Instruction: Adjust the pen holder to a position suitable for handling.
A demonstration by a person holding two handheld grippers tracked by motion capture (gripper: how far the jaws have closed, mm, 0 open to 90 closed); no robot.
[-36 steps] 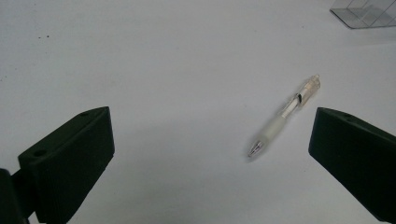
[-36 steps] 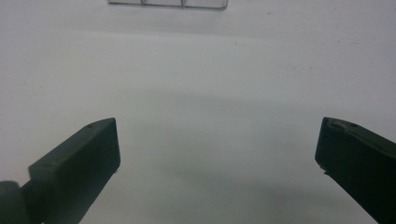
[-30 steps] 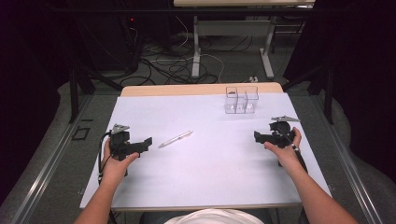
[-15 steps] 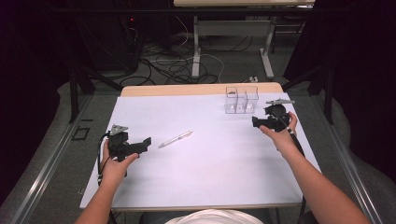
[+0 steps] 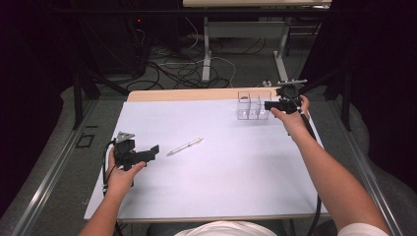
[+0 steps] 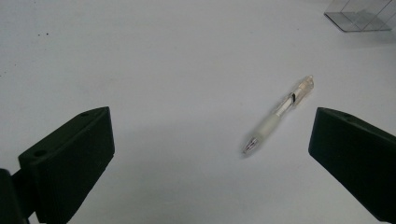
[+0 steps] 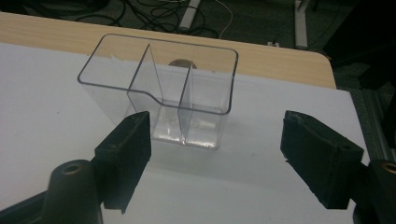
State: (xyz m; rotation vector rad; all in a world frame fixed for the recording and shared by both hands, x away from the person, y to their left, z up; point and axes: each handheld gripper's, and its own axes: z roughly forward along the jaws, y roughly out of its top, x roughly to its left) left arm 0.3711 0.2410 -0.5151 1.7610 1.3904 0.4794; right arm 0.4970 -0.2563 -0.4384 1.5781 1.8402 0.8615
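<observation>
Just beyond the right hand-held gripper [image 7: 215, 154] stands the clear organizer [image 7: 161, 93], untouched.

Bright evenly lit white table [image 5: 216, 182], dark dim surroundings, soft shadows, slight blur

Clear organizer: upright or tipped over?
Upright. The clear organizer stands on its base on the white table cover, its open rim facing up, with the dividers vertical.

Table [image 5: 206, 196] covered in plain white, light wood edge at the far side. Pen [image 5: 184, 146] clear and white. Organizer box [image 7: 159, 93] clear, colourless. Both grippers black.
</observation>
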